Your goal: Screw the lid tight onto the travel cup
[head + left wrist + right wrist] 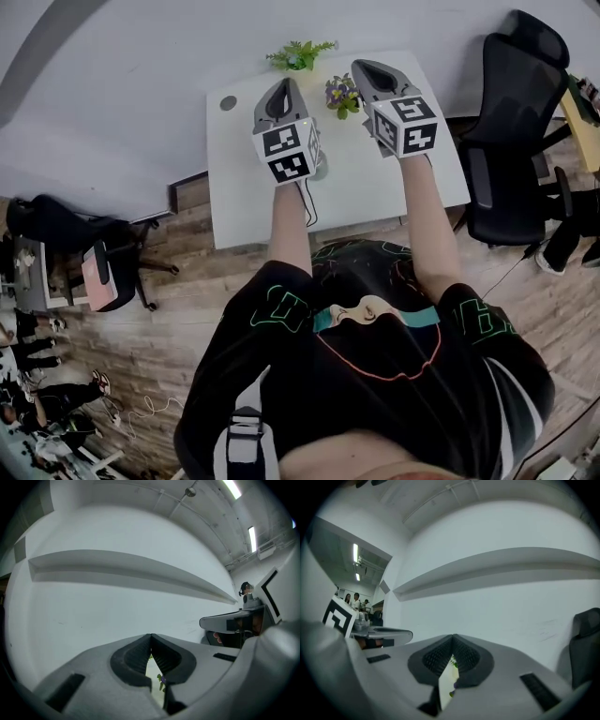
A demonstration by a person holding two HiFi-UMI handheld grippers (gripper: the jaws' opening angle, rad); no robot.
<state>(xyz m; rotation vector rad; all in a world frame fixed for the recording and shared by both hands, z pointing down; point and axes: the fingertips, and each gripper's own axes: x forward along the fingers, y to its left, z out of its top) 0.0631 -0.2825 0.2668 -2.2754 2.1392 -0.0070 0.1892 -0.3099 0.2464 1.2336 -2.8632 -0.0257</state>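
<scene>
Head view: we hold left claw (284, 86) and right claw (361, 66) level over white table (234, 197). Green plant (300, 54) ahead of left claw, purple flowers (342, 94) between 2 claws. Cup, lid: seen in no view, maybe hidden under claws.

Left gripper view: jaws pressed together, pinching nothing; bare wall (117, 606) ahead.

Right gripper view: same, closed, empty.

Scene fits lid loose or already tight. We judge tight screwing needs 1 claw steadying cup, other square on lid rim.

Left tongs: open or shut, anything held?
Shut and empty. In the left gripper view the left tongs have their ribbed pads meeting at the tips, with nothing between them.
</scene>
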